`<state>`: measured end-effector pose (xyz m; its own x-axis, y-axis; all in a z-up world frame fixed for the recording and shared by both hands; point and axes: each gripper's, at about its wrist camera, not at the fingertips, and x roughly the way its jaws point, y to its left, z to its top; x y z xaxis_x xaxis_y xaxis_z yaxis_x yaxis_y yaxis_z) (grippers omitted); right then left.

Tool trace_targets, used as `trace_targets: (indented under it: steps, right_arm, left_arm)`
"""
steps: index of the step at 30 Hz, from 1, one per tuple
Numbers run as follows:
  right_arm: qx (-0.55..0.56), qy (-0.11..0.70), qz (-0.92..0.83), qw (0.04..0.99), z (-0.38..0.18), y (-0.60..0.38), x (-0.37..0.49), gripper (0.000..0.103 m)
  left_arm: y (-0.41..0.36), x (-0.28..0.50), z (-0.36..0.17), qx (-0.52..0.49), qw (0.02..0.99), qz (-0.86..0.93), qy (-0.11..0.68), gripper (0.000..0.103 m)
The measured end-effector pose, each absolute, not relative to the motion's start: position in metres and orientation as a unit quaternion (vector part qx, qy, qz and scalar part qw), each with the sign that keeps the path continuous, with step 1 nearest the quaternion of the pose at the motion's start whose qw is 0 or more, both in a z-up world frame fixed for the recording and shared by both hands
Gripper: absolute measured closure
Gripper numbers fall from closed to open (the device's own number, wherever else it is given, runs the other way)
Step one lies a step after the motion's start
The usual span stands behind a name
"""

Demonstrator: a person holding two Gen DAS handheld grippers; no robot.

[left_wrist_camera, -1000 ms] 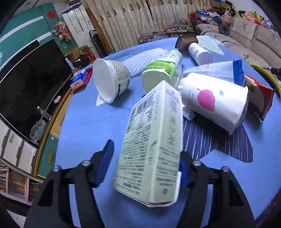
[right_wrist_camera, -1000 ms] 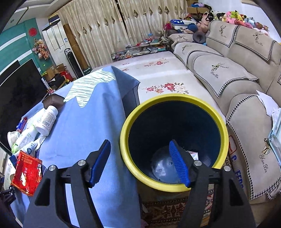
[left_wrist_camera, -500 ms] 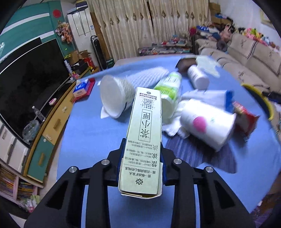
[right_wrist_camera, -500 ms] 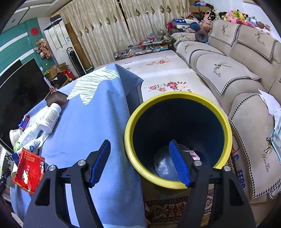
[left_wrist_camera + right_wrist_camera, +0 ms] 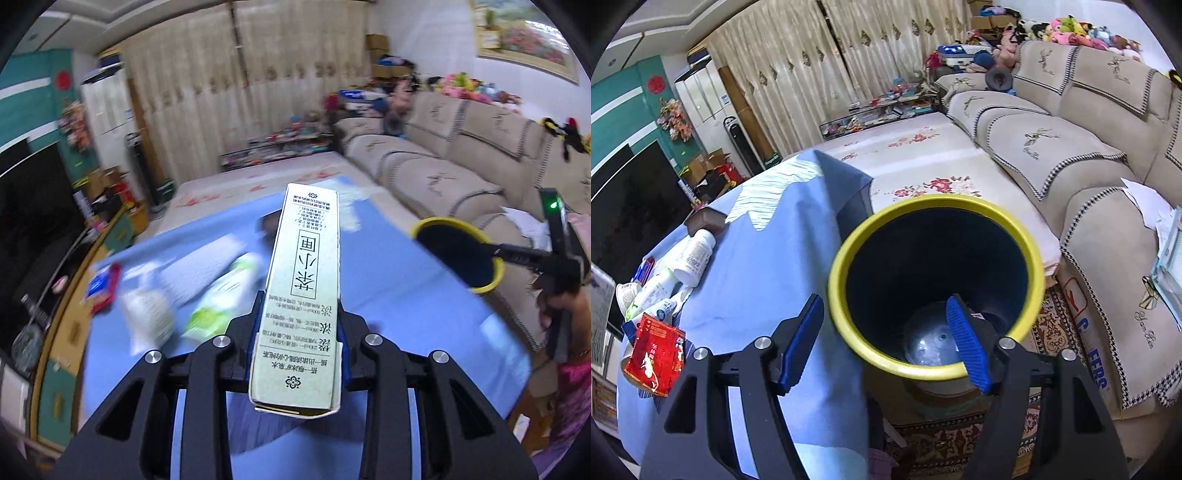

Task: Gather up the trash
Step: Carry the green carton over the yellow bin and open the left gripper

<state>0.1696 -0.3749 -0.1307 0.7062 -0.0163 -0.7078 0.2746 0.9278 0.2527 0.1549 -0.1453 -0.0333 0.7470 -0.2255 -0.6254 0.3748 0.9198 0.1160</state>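
Left hand-held gripper (image 5: 297, 349) is clamped on the tea carton (image 5: 301, 295), long axis running forward along the fingers; the yellow-rimmed bin (image 5: 458, 256) lies ahead-right of it off the counter (image 5: 406, 295), where the right hand-held gripper (image 5: 884, 345) hangs with jaws apart, empty.

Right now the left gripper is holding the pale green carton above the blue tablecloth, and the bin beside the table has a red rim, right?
Not quite: the bin has a yellow rim, as the right wrist view shows plainly. The rest holds: the left gripper clamps the pale green carton above the blue tablecloth.
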Motion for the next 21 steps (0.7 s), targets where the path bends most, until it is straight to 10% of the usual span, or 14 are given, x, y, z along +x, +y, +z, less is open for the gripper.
trace_targets:
  steps: [21]
  right_arm:
    - [0.236,0.369,-0.145,0.887,-0.157,-0.452,0.128,0.037]
  left_arm:
    - [-0.449,0.285,-0.117,0.141,0.843,-0.313,0.414,0.071]
